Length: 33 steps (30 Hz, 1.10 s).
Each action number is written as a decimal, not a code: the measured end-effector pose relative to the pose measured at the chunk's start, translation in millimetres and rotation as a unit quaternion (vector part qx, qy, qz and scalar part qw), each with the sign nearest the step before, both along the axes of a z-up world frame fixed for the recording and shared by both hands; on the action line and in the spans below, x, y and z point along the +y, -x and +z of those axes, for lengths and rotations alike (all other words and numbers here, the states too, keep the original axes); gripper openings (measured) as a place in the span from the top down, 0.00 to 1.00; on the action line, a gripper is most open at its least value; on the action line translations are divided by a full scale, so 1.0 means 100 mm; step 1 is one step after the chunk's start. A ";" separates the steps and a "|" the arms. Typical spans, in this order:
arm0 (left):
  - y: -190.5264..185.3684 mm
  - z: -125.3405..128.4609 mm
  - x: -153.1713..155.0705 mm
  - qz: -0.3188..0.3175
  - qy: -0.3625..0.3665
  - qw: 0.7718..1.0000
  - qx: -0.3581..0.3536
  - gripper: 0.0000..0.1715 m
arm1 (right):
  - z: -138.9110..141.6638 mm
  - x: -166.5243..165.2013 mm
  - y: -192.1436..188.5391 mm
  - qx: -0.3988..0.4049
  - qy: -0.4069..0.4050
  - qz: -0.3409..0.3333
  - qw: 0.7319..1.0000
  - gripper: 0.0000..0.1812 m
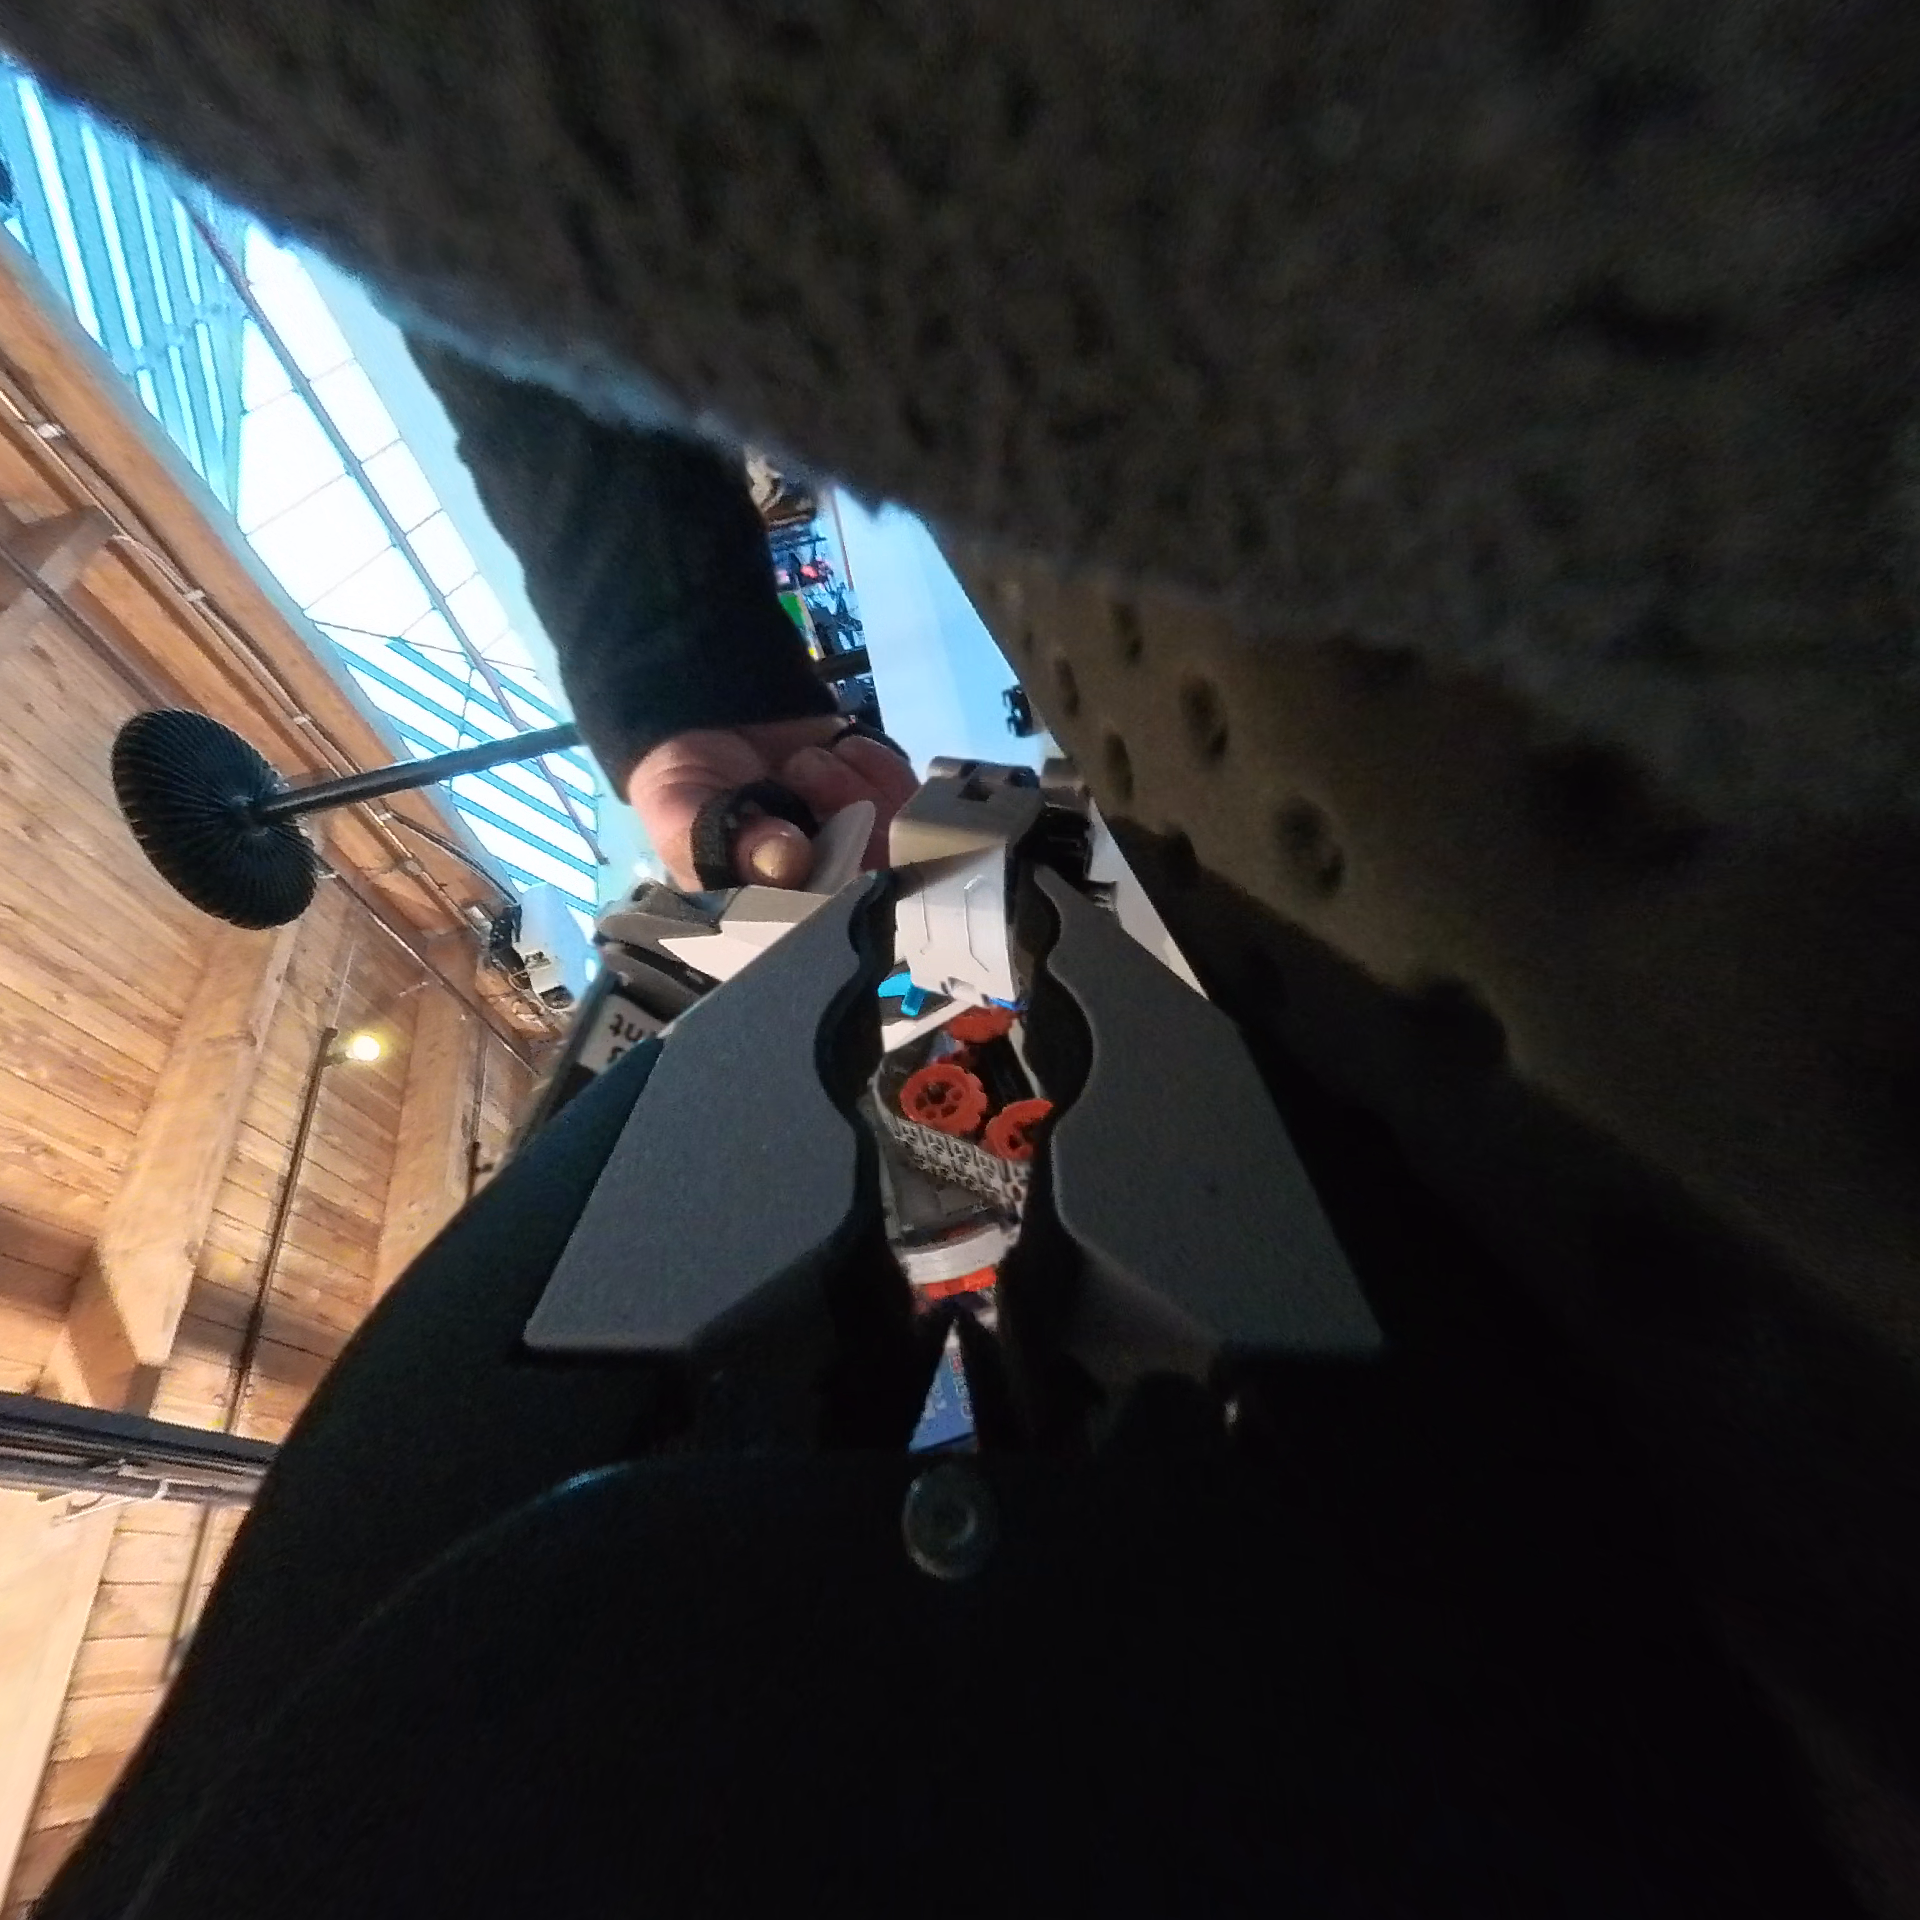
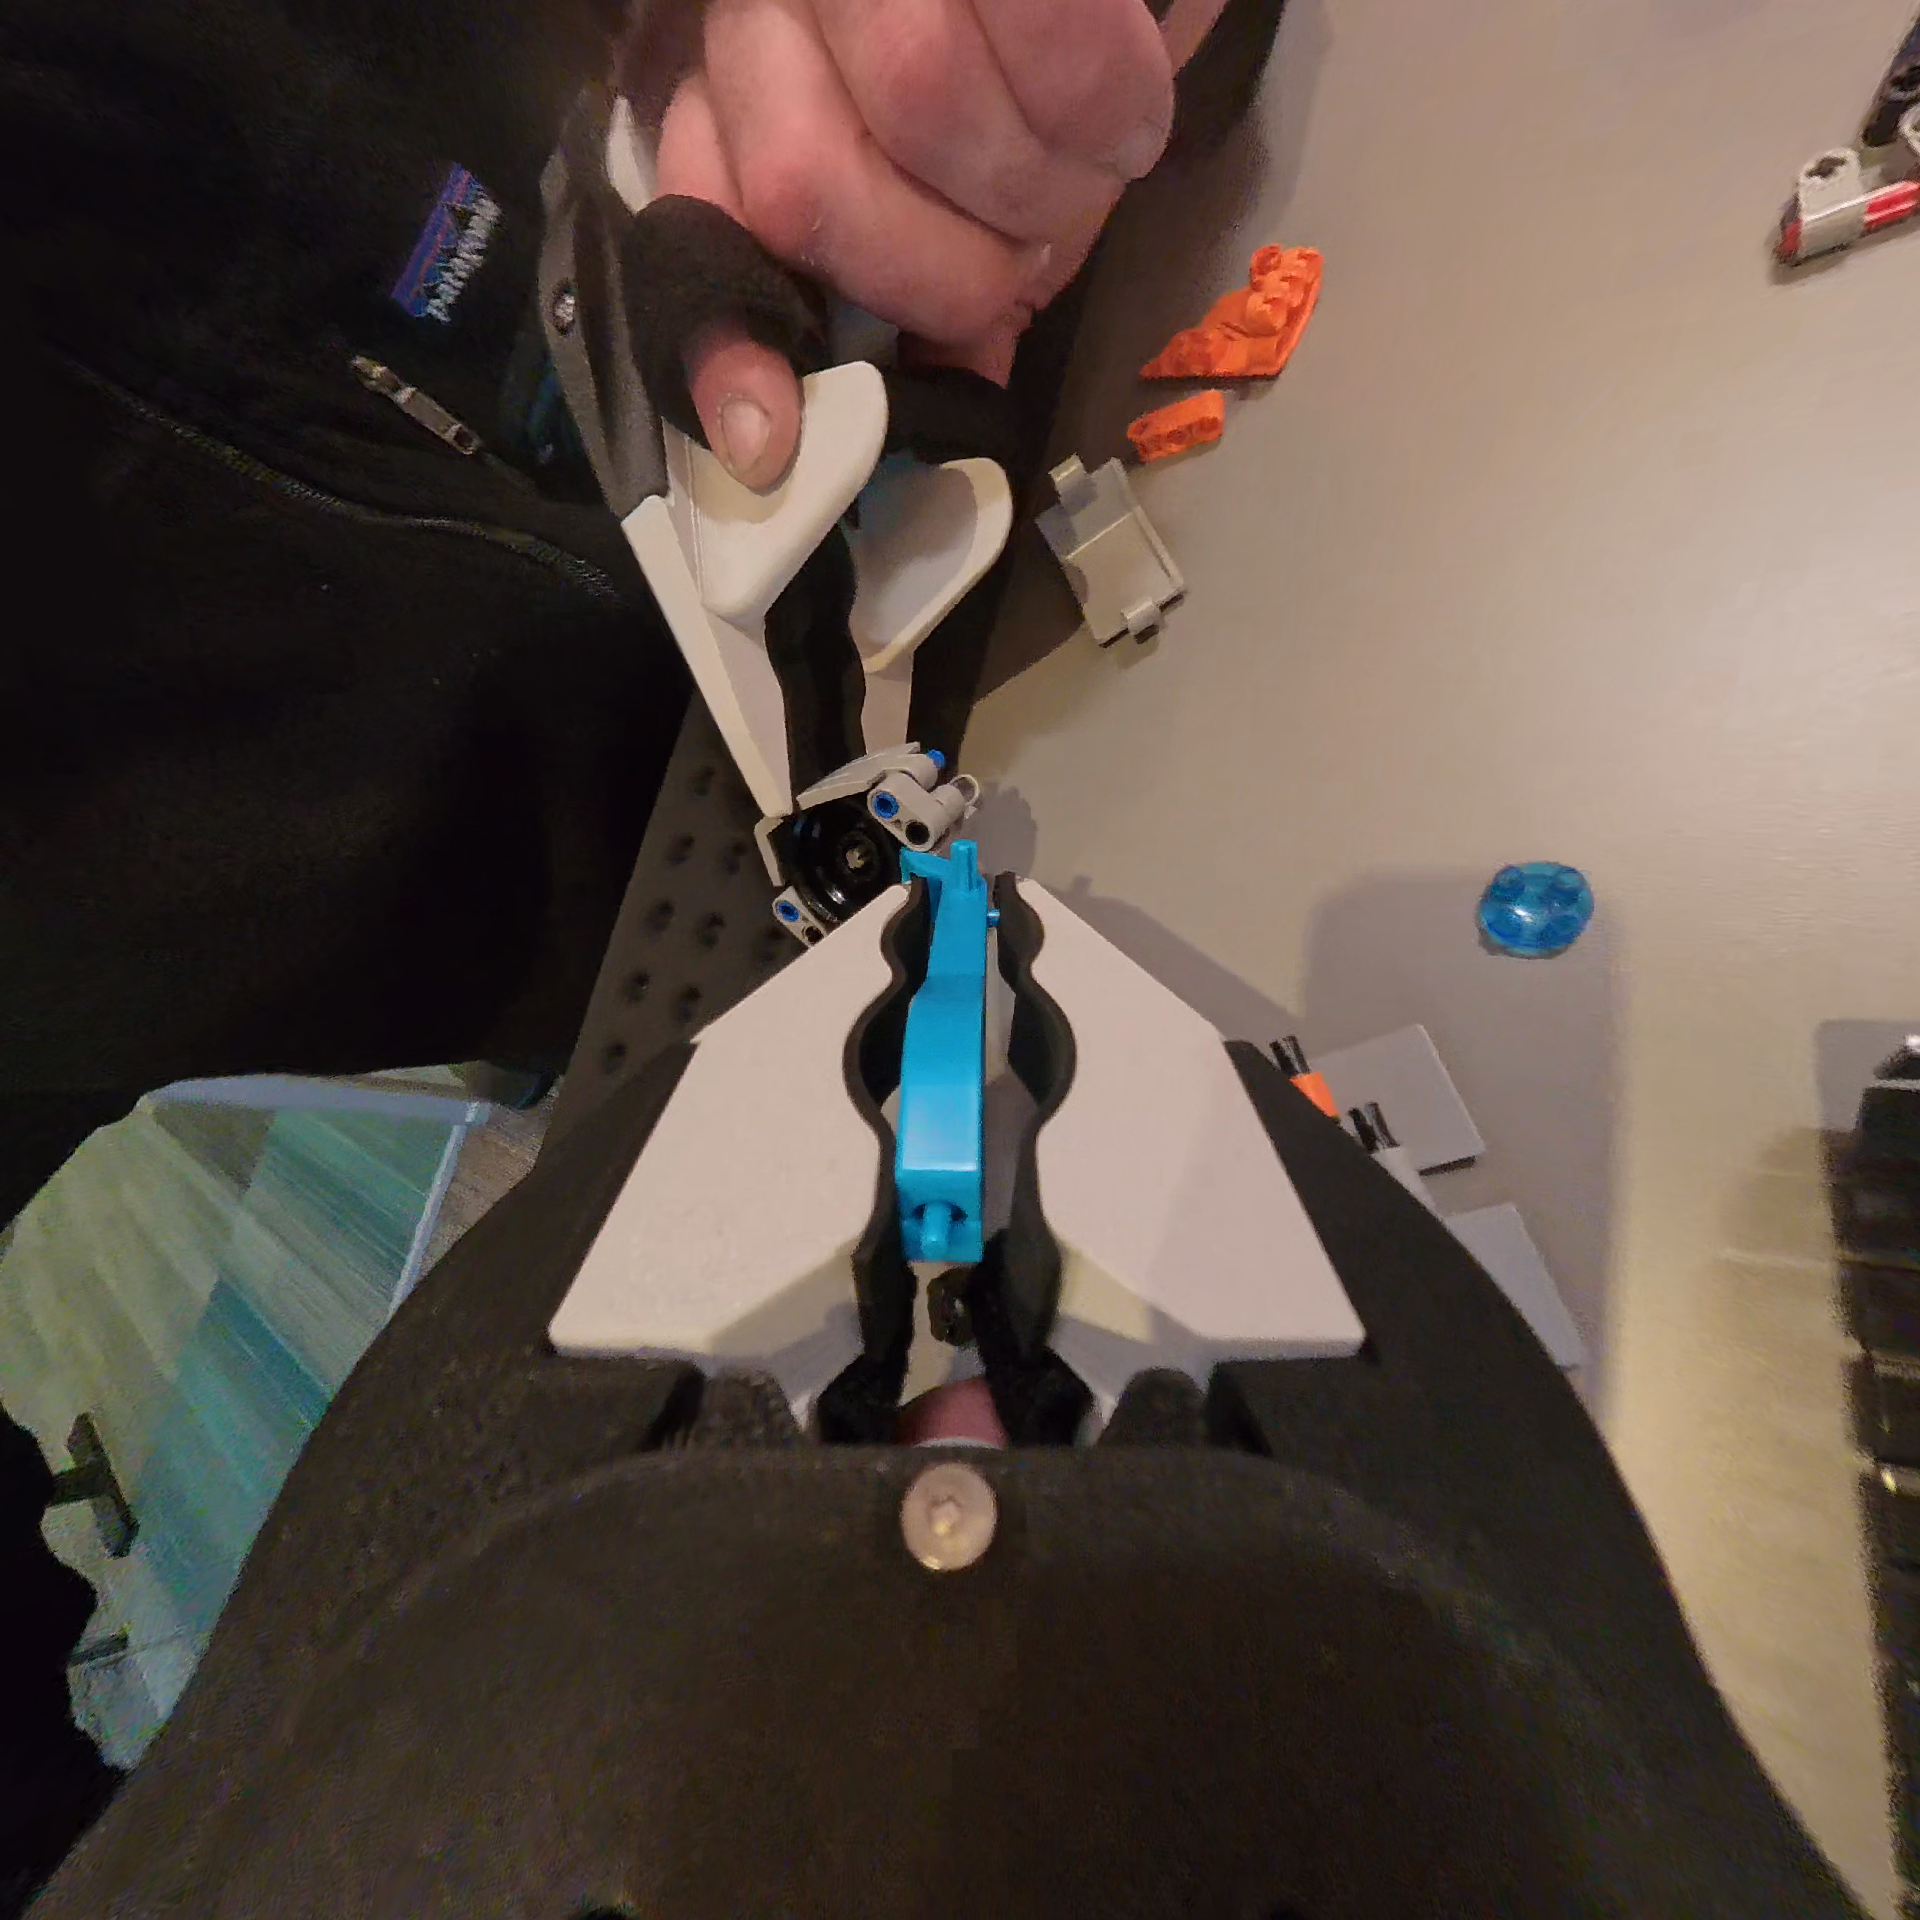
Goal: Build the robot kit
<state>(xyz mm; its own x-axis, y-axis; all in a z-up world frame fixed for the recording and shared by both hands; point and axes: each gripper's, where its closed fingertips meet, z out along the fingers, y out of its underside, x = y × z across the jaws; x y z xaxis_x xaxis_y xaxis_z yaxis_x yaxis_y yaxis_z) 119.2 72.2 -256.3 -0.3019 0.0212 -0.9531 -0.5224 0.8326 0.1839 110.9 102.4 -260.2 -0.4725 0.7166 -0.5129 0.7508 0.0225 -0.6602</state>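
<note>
My right gripper [image 2: 951, 894] has white fingers and is shut on a long bright blue brick piece [image 2: 940, 1049] whose tip sticks out past them. That tip touches a small grey and black brick assembly with blue pins [image 2: 852, 842]. My left gripper [image 2: 831, 769], held by a hand [image 2: 914, 156], grips this assembly from the far side. In the left wrist view my left gripper [image 1: 961, 894] is shut on the same model [image 1: 951, 935], which shows white panels, orange gears [image 1: 940, 1096] and a grey track. The blue piece [image 1: 914, 1003] just shows beside it.
On the pale table [image 2: 1558, 623] lie orange pieces [image 2: 1242, 322], a grey hinged piece [image 2: 1112, 545], a translucent blue round piece [image 2: 1536, 906], a grey and red part [image 2: 1844, 208] and grey plates [image 2: 1403, 1101]. A black perforated board [image 2: 675, 935] and a black jacket [image 2: 260, 623] lie left. My two grippers' fingertips are within a few centimetres of each other.
</note>
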 end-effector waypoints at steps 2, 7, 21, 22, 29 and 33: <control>-0.01 0.01 -0.01 -0.003 -0.004 1.000 -0.003 0.89 | 0.00 -0.02 -0.02 0.002 0.027 0.012 1.000 0.95; -0.05 0.01 -0.04 -0.015 -0.002 1.000 -0.008 0.89 | -0.03 -0.06 -0.06 -0.001 0.075 0.044 0.996 0.95; -0.06 0.01 -0.01 -0.008 0.091 0.995 -0.035 0.88 | -0.04 -0.01 -0.11 0.007 0.043 0.039 0.998 0.94; -0.04 0.00 0.01 -0.003 0.099 0.995 -0.030 0.88 | -0.02 0.00 -0.11 0.014 0.045 0.030 0.998 0.94; 0.23 -0.08 0.37 0.060 0.108 0.992 0.008 0.91 | -0.09 0.14 -0.04 0.031 -0.005 -0.030 0.999 0.94; 0.39 -0.23 0.47 0.100 0.164 0.980 0.041 0.92 | 0.00 0.30 0.02 0.060 -0.070 -0.099 0.991 0.94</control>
<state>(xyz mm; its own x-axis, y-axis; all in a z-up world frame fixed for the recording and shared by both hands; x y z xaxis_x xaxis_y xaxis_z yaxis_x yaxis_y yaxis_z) 80.4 118.8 -279.4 -0.3453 -0.3506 -0.8705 -0.6763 0.7361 -0.0283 108.4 132.1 -260.1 -0.3678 0.8616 -0.3498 0.6654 -0.0189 -0.7463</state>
